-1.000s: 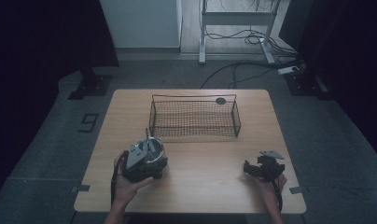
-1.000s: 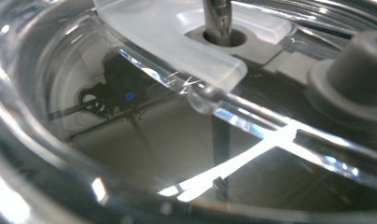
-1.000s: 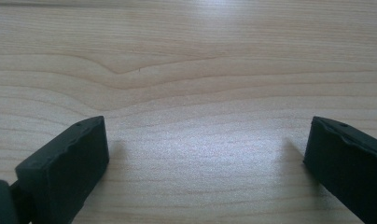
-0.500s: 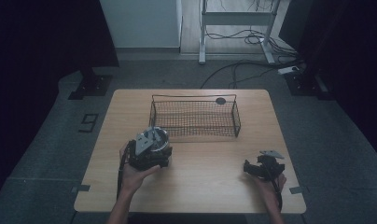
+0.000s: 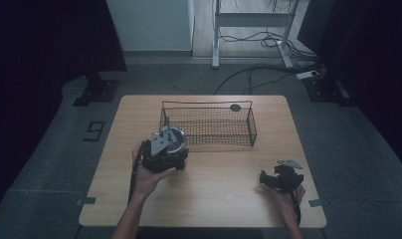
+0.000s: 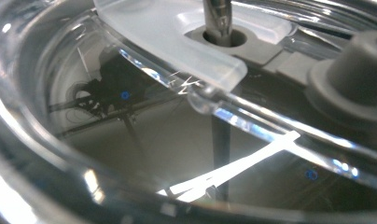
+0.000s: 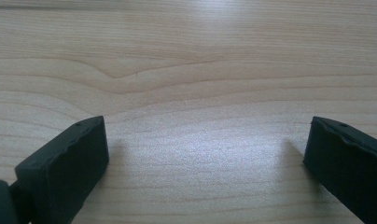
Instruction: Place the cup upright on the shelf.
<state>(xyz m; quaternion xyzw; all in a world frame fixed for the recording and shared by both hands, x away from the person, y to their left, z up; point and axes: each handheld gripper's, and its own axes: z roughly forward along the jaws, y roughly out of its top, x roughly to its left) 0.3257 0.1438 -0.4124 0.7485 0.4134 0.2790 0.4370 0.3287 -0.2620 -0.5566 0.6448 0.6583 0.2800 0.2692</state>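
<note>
Left gripper [image 5: 165,149] moved toward wire basket [image 5: 209,125], pinching clear lidded container [image 5: 171,139], right gripper [image 5: 281,178] spread

Left tongs [image 5: 170,142] jaws hidden behind clear glass lid [image 6: 186,116]; lid rim cut by frame edges. Small dark disc [image 5: 235,107] beyond wire basket [image 5: 209,127] too small to identify.

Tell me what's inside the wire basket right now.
Nothing shows inside the wire basket; the tabletop shows through its mesh. The left gripper and its clear container cover the near-left corner.
</note>
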